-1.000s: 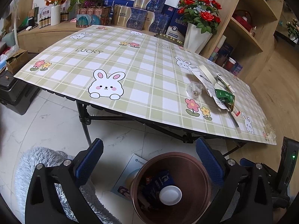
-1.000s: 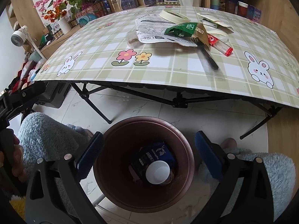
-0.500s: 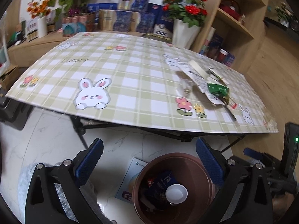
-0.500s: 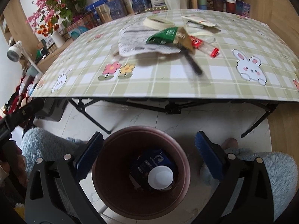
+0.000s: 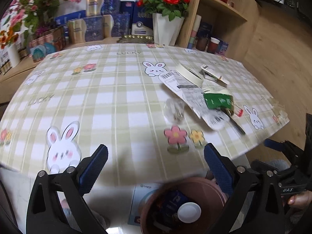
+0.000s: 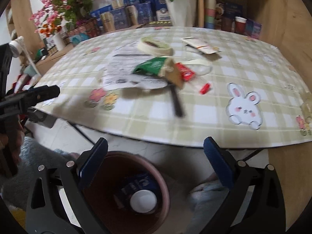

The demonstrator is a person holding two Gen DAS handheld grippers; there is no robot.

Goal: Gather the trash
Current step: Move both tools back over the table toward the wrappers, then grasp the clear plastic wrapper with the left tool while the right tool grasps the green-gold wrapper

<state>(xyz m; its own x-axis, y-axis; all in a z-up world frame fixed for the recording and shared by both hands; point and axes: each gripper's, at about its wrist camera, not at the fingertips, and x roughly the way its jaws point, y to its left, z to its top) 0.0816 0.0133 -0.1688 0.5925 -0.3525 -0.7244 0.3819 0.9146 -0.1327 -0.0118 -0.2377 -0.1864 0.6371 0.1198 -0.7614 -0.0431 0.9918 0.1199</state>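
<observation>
The left gripper (image 5: 155,168) stood with jaws wide and empty, having just narrowed slightly. The right gripper (image 6: 155,167) was likewise released, gripping nothing. The trash pile (image 5: 206,95) lay on the tabletop (image 5: 109,101), well ahead of both. The brown bin (image 6: 134,193) sat below.

trash (image 5: 197,91) on table (image 5: 109,105), bin (image 6: 124,193) below

The near and left parts of the checked table (image 5: 109,101) lie bare; the litter pile (image 5: 204,93) crowds its right side, boxes and vases (image 5: 165,29) line the far edge.
</observation>
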